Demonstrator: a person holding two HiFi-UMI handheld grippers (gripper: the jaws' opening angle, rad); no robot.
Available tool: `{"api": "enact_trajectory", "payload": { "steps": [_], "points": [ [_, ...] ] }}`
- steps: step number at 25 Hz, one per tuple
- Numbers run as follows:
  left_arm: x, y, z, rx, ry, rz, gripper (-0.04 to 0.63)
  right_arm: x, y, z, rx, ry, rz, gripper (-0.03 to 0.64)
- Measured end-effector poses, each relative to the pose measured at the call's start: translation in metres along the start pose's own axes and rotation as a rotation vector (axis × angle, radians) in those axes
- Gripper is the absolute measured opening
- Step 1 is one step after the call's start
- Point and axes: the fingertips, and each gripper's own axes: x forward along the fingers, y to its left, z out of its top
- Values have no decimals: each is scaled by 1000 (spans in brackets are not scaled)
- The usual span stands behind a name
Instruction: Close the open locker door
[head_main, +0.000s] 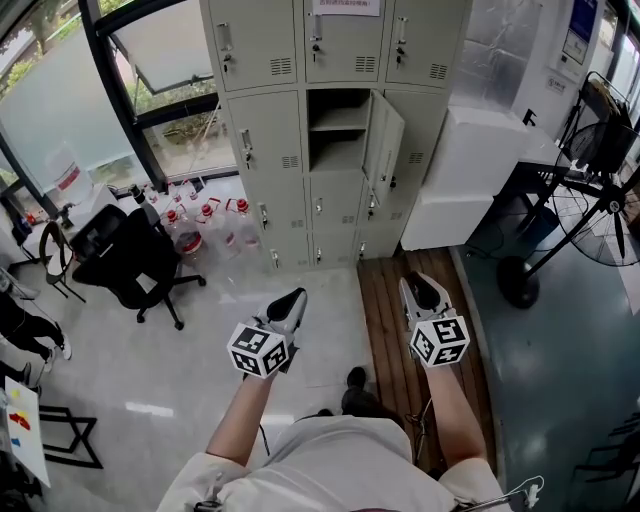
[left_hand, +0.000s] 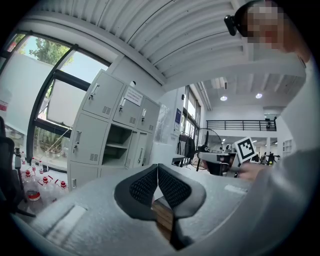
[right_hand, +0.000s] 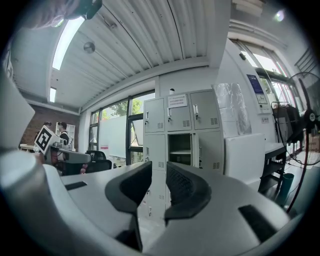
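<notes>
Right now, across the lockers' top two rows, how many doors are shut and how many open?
Shut doors: 5
Open doors: 1
Total: 6

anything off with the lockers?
One door hangs open: middle column, second row, swung out to the right, with a shelf showing inside. Every other door in view is shut. The left tongs and right tongs are well short of it and hold nothing.
</notes>
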Motion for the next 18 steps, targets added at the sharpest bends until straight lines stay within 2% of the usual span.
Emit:
{"api": "enact_trajectory", "payload": {
  "steps": [9, 18],
  "points": [
    [46, 23, 1, -3, 4, 24, 15, 51, -31, -4, -1, 16, 37, 77],
    [123, 58, 10, -5, -1, 60, 15, 127, -84, -4, 1, 32, 86, 77]
  ]
}}
